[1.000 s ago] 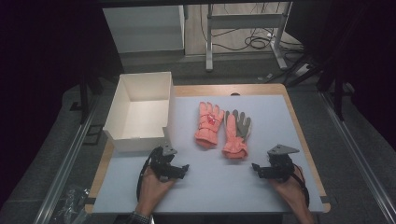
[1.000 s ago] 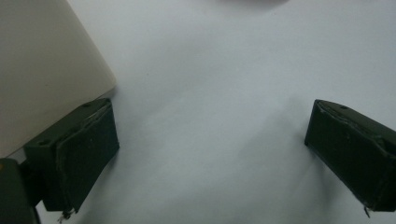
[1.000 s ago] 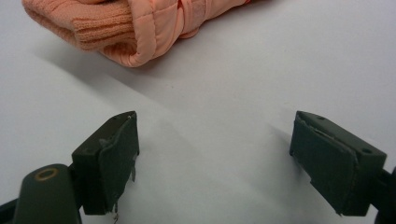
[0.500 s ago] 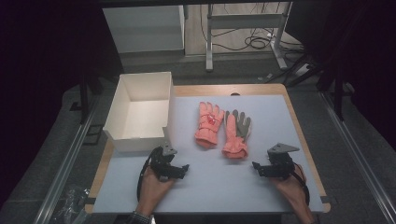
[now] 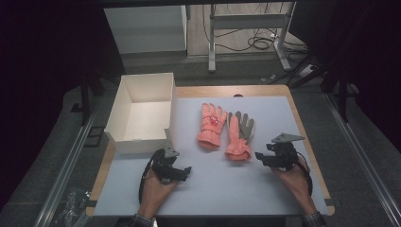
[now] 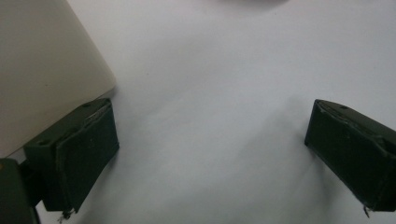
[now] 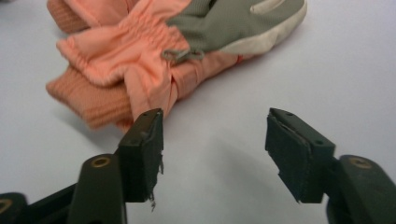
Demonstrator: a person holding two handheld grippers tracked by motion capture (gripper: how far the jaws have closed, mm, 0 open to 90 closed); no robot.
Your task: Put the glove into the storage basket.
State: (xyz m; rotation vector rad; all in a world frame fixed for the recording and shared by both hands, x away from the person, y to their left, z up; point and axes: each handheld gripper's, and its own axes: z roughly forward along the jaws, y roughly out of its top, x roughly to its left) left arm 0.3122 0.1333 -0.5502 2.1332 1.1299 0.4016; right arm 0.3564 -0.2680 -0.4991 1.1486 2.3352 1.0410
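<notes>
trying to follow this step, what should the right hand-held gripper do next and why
Probably ease the right hand-held gripper forward onto the cuff of the nearer glove. Its jaws have just been closing, yet nothing is between them: the cuff lies just ahead of its tips, untouched. The other glove and the open white box lie to the left, and the left hand-held gripper rests open on the table.

text: none legible — labels: none — numbers: none
</notes>
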